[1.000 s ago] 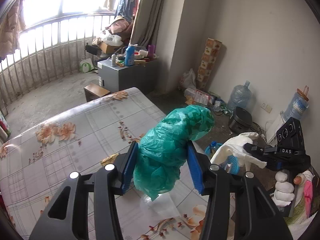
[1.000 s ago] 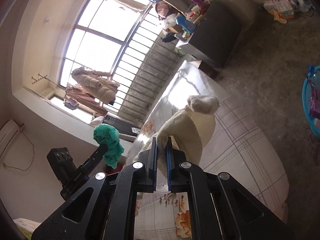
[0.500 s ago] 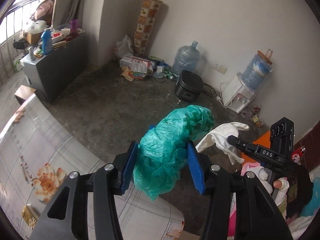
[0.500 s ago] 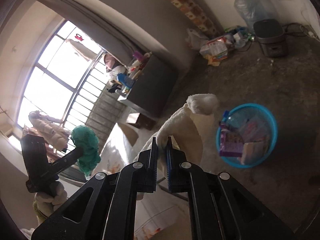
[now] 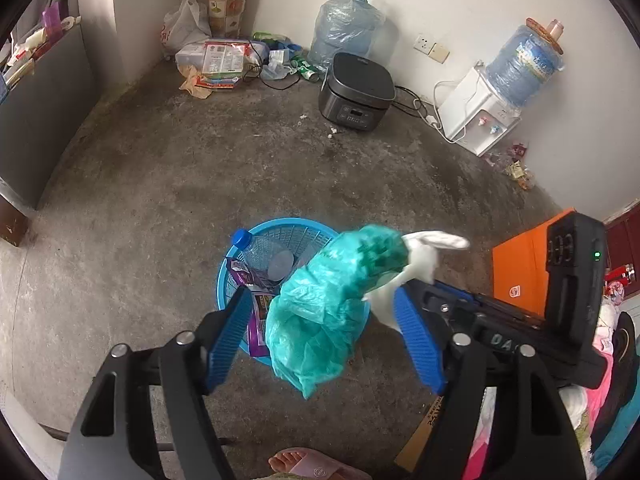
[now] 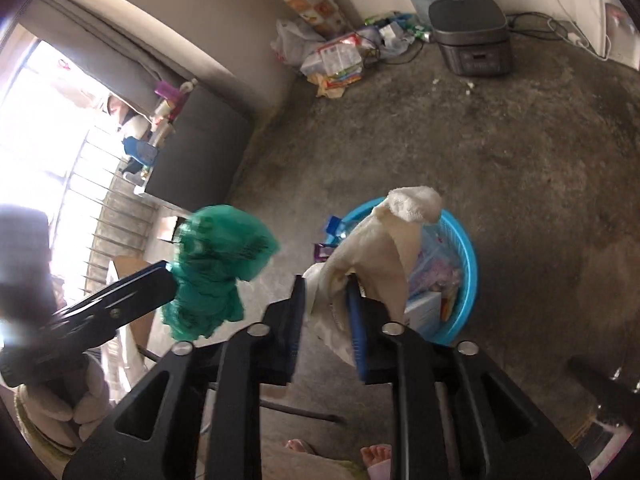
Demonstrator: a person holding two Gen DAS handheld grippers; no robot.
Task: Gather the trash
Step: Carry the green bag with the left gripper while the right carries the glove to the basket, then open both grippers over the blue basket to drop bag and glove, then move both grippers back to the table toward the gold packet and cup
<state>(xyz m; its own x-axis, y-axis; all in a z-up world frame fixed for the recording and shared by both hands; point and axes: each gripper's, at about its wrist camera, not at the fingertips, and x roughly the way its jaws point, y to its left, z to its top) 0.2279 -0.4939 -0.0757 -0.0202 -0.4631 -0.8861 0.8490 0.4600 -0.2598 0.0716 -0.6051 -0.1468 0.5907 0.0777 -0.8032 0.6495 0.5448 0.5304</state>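
A crumpled green plastic bag hangs between my left gripper's spread blue pads, touching neither, right over a blue trash basket on the floor. The bag also shows in the right wrist view. My right gripper has its jaws slightly apart with a white cloth still hanging between them, above the same basket. The cloth's tip shows in the left wrist view. The basket holds a plastic bottle and wrappers.
A concrete floor spreads around the basket. A black rice cooker, a water dispenser, water jugs and a pile of bags stand along the far wall. An orange box lies at the right. A grey cabinet stands at left. Sandalled feet are below.
Both grippers swung from the table to over the blue basket. The left gripper's jaws opened wide off the green bag. The right gripper's jaws parted a little around the cloth.
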